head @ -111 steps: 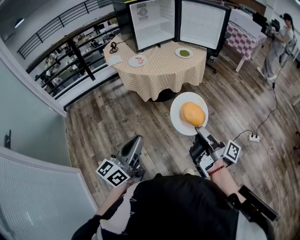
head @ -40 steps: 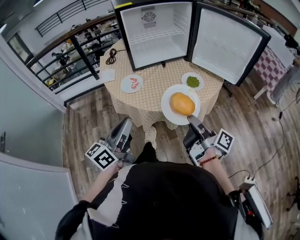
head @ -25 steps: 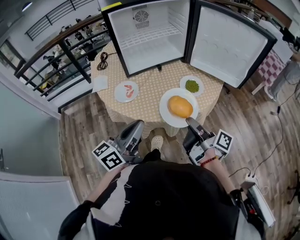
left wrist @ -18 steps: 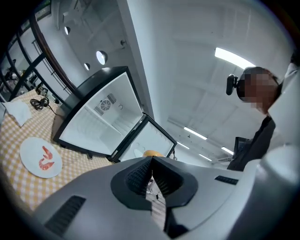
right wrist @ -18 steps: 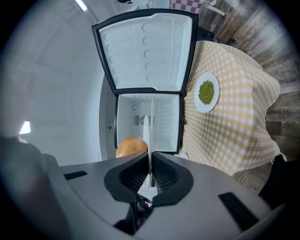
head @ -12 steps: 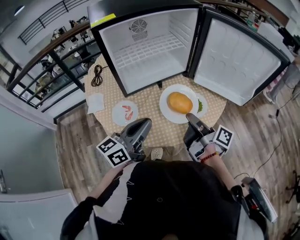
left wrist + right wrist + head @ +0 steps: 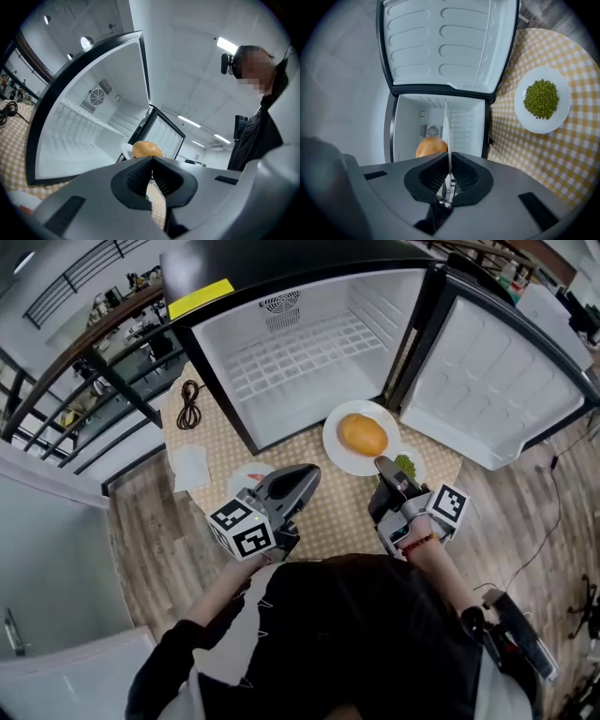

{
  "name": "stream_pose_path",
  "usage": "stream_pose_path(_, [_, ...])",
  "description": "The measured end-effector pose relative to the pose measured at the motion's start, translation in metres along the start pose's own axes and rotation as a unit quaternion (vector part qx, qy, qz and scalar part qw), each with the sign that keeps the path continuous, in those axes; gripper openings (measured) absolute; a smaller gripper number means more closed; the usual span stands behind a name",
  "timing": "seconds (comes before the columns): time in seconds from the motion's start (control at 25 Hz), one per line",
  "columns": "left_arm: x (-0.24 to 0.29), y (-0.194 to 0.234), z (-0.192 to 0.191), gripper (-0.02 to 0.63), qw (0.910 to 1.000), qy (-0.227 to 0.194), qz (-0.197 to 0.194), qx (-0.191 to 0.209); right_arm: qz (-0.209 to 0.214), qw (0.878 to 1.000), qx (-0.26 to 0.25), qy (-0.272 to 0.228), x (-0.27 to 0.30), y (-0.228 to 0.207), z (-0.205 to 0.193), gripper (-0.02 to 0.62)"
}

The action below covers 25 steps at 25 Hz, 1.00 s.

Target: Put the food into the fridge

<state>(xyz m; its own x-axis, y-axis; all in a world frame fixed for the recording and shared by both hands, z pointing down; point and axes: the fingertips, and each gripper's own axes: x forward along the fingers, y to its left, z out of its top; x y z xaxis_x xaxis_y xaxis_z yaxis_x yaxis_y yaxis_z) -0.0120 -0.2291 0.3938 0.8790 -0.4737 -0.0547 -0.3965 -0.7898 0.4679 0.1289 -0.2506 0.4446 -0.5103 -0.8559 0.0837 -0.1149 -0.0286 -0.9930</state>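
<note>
The right gripper is clamped on the near rim of a white plate. The orange round food sits on the plate just beyond the jaw tips, in front of the open mini fridge. The left gripper hangs to the left over the checked table — jaws together, nothing between them. A plate of green peas lies on the table to the right.

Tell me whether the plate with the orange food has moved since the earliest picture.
Yes. Clamped in the right gripper, the plate has travelled from above the floor, short of the table, to above the table at the open fridge's mouth.
</note>
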Motion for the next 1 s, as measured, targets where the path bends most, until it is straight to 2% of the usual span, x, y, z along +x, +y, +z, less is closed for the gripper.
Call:
stream_pose_path(0.24, [0.025,0.030,0.008,0.014,0.9996,0.014,-0.023,-0.004,-0.039,0.999,-0.009,-0.033,0.042,-0.017,0.020,0.026])
stream_pose_path(0.4, [0.042,0.050,0.006,0.014,0.9989,0.034,0.004,0.030,-0.075,0.995,-0.024,-0.057,0.073,-0.032,0.038,0.026])
stream_pose_path(0.48, [0.048,0.062,0.003,0.014,0.9986,0.041,0.016,0.029,-0.087,0.994,-0.035,-0.064,0.088,-0.034,0.045,0.026])
stream_pose_path(0.56, [0.053,0.072,0.000,0.014,0.9987,0.042,0.021,0.018,-0.091,0.993,-0.045,-0.067,0.102,-0.032,0.051,0.026])
stream_pose_path(0.72, [0.069,0.082,-0.009,0.014,0.9983,0.057,0.005,0.014,-0.086,0.992,-0.044,-0.076,0.118,-0.031,0.060,0.026])
stream_pose_path(1.0, [0.082,0.089,-0.017,0.014,0.9937,0.083,0.000,0.075,-0.102,0.991,-0.013,-0.089,0.139,-0.050,0.067,0.026])
